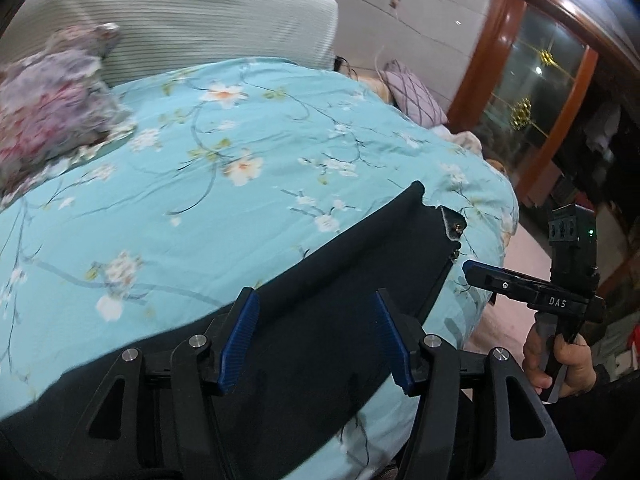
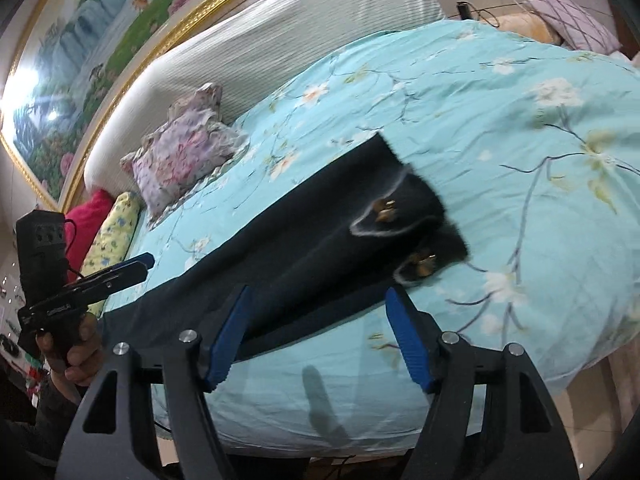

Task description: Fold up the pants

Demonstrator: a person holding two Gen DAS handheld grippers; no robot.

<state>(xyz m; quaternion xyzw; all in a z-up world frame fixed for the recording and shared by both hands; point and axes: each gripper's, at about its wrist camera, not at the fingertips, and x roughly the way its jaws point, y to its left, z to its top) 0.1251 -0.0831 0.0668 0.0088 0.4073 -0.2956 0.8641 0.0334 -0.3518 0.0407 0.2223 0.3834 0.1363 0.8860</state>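
Dark navy pants (image 1: 344, 280) lie flat along the near edge of a bed with a turquoise floral cover (image 1: 224, 152). Their waistband with gold buttons (image 2: 404, 216) points right. My left gripper (image 1: 316, 300) is open, hovering just above the pants' middle, holding nothing. My right gripper (image 2: 316, 300) is open above the pants near the waist end, also empty. The right gripper shows in the left wrist view (image 1: 472, 268) just off the waistband. The left gripper shows in the right wrist view (image 2: 144, 260) at the pants' leg end.
A purple floral cushion (image 2: 184, 152) lies on the bed at the back. A grey-white ribbed headboard (image 2: 280, 40) runs behind it. Red and yellow pillows (image 2: 108, 228) sit at the far end. A wooden-framed glass door (image 1: 532, 76) stands beyond the bed.
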